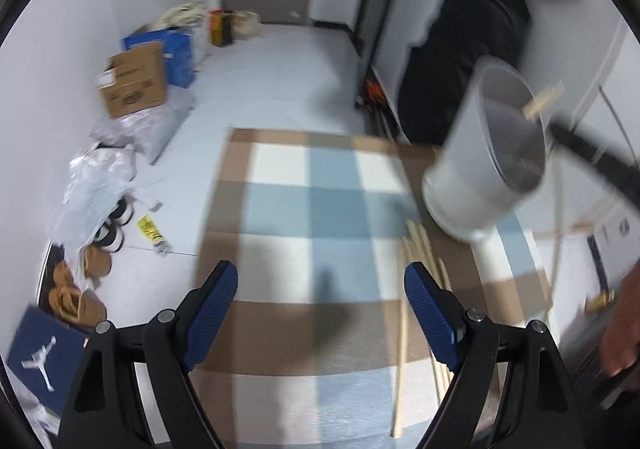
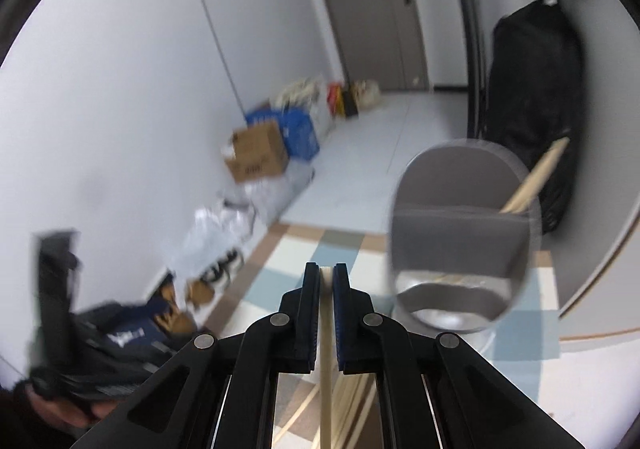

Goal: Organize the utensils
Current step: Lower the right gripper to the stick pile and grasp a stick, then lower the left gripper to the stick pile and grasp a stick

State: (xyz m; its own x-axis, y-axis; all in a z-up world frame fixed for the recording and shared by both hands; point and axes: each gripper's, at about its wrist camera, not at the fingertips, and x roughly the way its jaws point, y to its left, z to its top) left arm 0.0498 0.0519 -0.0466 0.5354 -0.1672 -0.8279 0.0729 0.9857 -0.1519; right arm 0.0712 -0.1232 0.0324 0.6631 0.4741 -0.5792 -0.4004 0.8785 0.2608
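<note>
Right gripper (image 2: 327, 277), fingers clenched on a pale wooden chopstick (image 2: 326, 333), should tip it into the translucent grey plastic cup (image 2: 460, 233); left gripper (image 1: 320, 309) hangs released.

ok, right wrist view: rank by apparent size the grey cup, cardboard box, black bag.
1. black bag
2. grey cup, close behind; it's nearer the camera, so unsure
3. cardboard box, clearly smallest, and farther off

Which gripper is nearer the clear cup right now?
Right. The right gripper, shut on a chopstick, points beside the clear cup; the left gripper hangs open over the mat, cup off to its right.
</note>
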